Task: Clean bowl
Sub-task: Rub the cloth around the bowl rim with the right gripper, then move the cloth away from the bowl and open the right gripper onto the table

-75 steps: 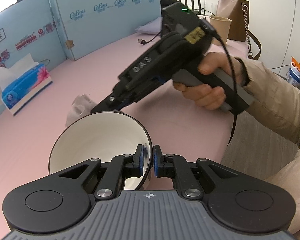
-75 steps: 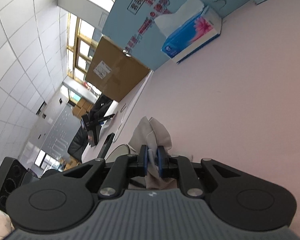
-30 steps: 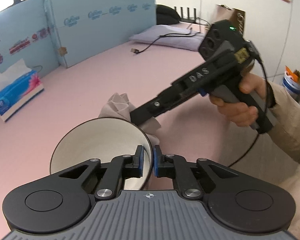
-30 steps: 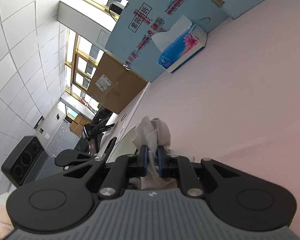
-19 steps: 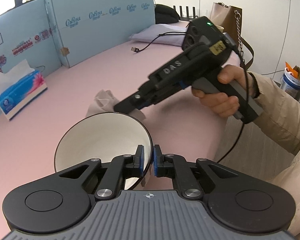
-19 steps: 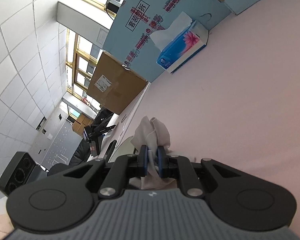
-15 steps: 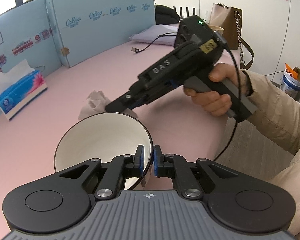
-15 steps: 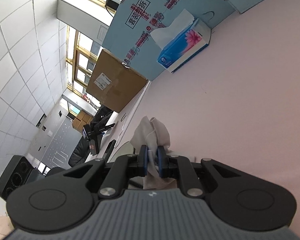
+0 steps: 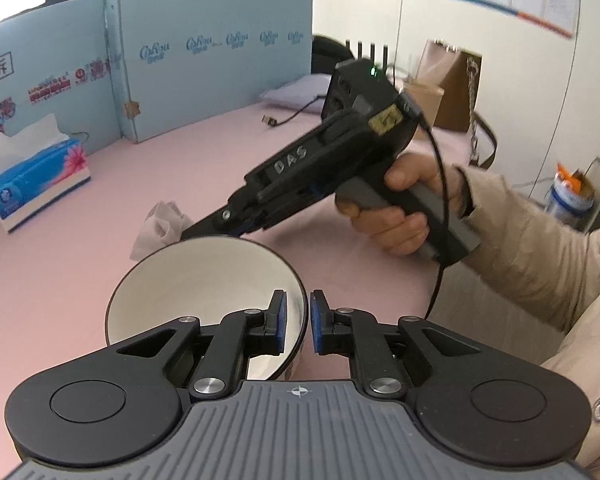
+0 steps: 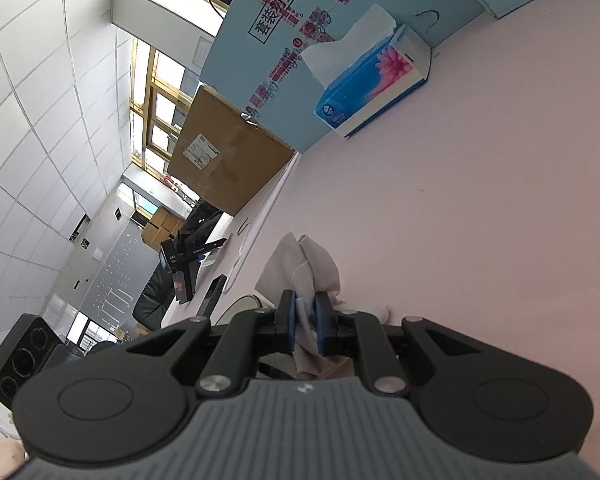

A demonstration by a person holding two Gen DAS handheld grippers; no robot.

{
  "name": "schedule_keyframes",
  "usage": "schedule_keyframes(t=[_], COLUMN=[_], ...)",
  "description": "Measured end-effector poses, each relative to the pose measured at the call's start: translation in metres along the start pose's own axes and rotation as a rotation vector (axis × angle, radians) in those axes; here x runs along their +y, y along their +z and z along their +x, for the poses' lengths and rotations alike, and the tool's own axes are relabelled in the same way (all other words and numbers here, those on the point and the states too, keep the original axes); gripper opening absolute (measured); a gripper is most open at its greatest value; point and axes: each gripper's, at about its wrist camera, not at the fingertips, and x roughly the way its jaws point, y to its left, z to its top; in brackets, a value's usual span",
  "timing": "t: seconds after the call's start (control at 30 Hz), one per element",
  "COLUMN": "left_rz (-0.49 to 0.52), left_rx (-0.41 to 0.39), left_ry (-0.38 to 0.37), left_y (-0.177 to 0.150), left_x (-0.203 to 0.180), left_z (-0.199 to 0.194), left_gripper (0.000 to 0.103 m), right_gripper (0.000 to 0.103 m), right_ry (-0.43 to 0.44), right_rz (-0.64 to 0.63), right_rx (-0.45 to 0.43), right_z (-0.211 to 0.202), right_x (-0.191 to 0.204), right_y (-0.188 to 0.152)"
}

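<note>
**Tissue poised at the far rim of a tipped bowl**

The left tongs (image 9: 297, 322) pinch the near rim of the bowl (image 9: 204, 280), one pad inside the white wall and one outside, holding it low over the pink desk (image 9: 100, 208); whether its base touches the desk is hidden. The bowl is tipped on its side, so its axis runs roughly level and its mouth faces away from the left wrist camera, towards the tissue box (image 9: 36, 180). The right tongs (image 10: 305, 324) are narrow, clamped on a crumpled tissue (image 10: 308, 268) that sits just beyond the far rim.

To wipe well, the tissue should probably be brought over the rim and pressed against the inner wall, then swept round in arcs while the left grip stays firm. A thin rim grasp could let the bowl twist under pressure, so gentle strokes seem wise.
</note>
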Motion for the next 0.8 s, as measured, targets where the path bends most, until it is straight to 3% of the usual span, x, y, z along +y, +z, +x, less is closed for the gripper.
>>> schedule_keyframes(t=[0.1, 0.23, 0.47, 0.8], left_rz=[-0.040, -0.121, -0.211, -0.430], left_rx=[-0.035, -0.121, -0.208, -0.260], left_ry=[-0.008, 0.023, 0.088, 0.200], left_y=[0.000, 0.004, 0.010, -0.002], left_x=[0.006, 0.020, 0.038, 0.078], left_z=[-0.006, -0.020, -0.036, -0.052], left_gripper=[0.038, 0.068, 0.082, 0.087], right_gripper=[0.013, 0.013, 0.013, 0.013], right_ry=[-0.008, -0.038, -0.060, -0.057], right_rz=[-0.001, -0.011, -0.019, -0.008], right_rx=[0.002, 0.015, 0.011, -0.008], right_z=[0.000, -0.002, -0.011, -0.029], right_x=[0.000, 0.001, 0.003, 0.003], right_y=[-0.001, -0.003, -0.011, -0.028])
